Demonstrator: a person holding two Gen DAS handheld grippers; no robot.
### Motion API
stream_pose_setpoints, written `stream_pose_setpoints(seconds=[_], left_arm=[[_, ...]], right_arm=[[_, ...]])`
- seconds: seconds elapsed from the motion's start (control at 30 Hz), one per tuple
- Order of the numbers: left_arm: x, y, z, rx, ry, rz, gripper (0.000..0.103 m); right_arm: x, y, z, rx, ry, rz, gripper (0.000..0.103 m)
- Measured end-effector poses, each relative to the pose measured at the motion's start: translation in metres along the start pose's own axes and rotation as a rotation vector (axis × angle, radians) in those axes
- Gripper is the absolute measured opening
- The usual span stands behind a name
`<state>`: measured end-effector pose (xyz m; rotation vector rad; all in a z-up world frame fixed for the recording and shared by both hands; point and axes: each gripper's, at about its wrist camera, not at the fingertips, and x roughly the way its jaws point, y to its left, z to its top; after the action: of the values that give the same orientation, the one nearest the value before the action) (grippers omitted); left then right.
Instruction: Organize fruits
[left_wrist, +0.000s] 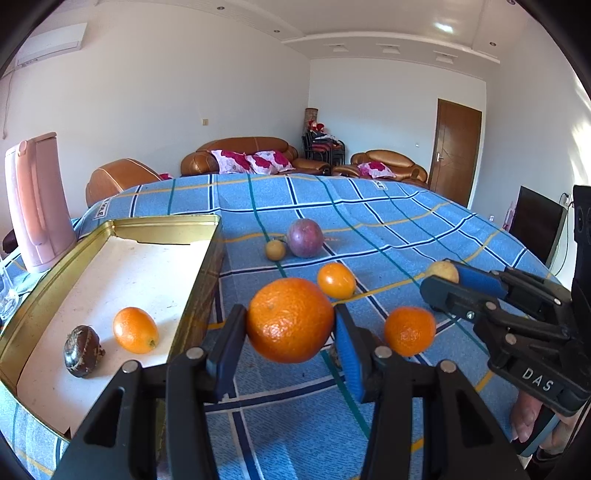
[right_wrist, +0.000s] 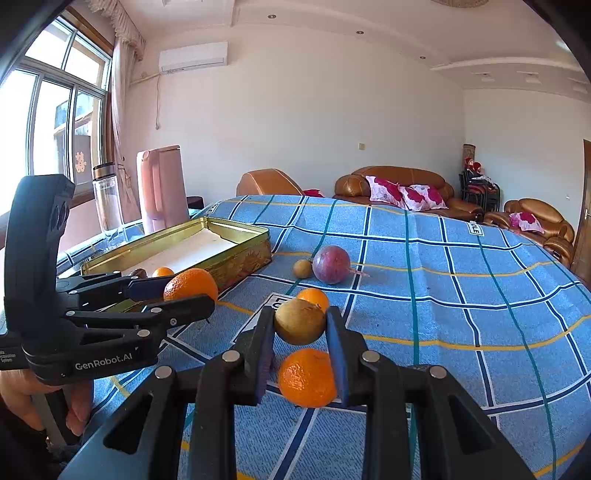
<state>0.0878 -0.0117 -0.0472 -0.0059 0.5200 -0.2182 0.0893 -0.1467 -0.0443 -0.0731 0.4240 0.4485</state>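
Observation:
My left gripper (left_wrist: 290, 325) is shut on a large orange (left_wrist: 290, 319) and holds it above the blue checked cloth, just right of the gold tin tray (left_wrist: 199, 291). The tray holds a small orange (left_wrist: 135, 329) and a dark brown fruit (left_wrist: 82, 350). My right gripper (right_wrist: 300, 325) is shut on a yellow-green round fruit (right_wrist: 299, 321), held above a mandarin (right_wrist: 307, 377) on the cloth. Another small orange (left_wrist: 336, 280), a purple passion fruit (left_wrist: 305, 237) and a small yellow fruit (left_wrist: 275, 250) lie farther back on the cloth.
A pink kettle (left_wrist: 38, 199) stands behind the tray, with a clear bottle (right_wrist: 107, 201) beside it. The blue cloth (right_wrist: 461, 295) stretches to the far and right edges. Brown sofas (right_wrist: 399, 184) stand beyond the table.

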Motion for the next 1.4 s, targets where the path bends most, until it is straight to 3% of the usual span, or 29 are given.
stream_pose_setpoints(seconds=[0.67, 1.4], left_arm=[[-0.025, -0.008, -0.004, 0.033, -0.145, 0.031, 0.049], [-0.042, -0.01, -0.008, 0.052, -0.228, 0.053, 0.049]], right_arm=[[-0.014, 0.005, -0.003, -0.034, -0.084, 0.014, 0.03], [-0.032, 0.011, -0.01, -0.058, -0.179, 0.019, 0.03]])
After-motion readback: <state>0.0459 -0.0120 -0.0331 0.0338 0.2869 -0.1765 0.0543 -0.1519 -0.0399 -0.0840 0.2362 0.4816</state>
